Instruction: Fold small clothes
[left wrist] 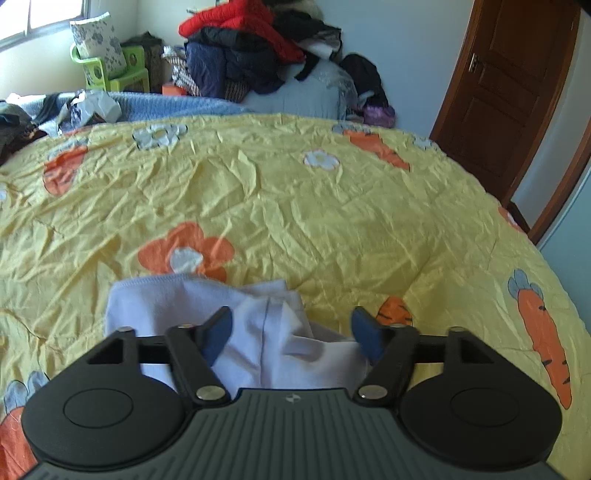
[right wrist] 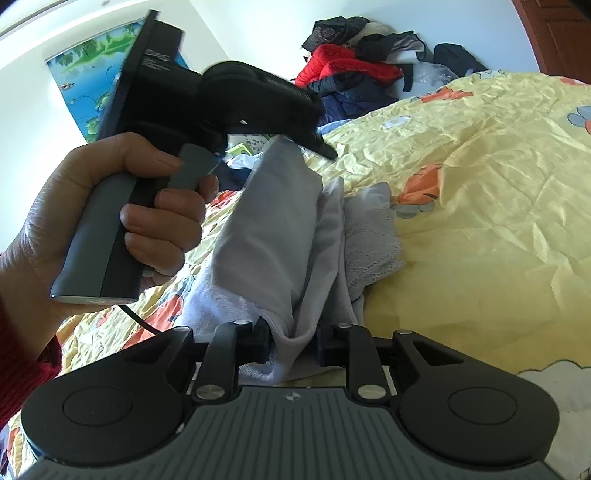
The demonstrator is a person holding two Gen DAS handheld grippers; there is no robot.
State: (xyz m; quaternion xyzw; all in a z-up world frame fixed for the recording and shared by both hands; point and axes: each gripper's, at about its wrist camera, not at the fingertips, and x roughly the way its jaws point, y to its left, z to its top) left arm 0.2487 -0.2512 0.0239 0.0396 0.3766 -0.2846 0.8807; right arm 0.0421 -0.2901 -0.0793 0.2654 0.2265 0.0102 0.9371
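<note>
With the left gripper (left wrist: 291, 332) spread wide over the small pale lilac cotton garment (left wrist: 258, 332) on the yellow carrot-print bedspread (left wrist: 332, 206), and the right gripper (right wrist: 291, 345) parted loosely around its fold, lower both gently, keeping edges aligned.

A yellow quilt (left wrist: 332, 206) printed with orange carrots (left wrist: 546, 332) and flowers (left wrist: 186, 251) covers the bed. Beyond it a heap of clothes (left wrist: 258, 48), with a red jacket (left wrist: 240, 22) on top, lies against the wall beside a green stool (left wrist: 129, 70). A brown door (left wrist: 506, 85) stands at the right, and a poster (right wrist: 92, 74) hangs on the wall.
</note>
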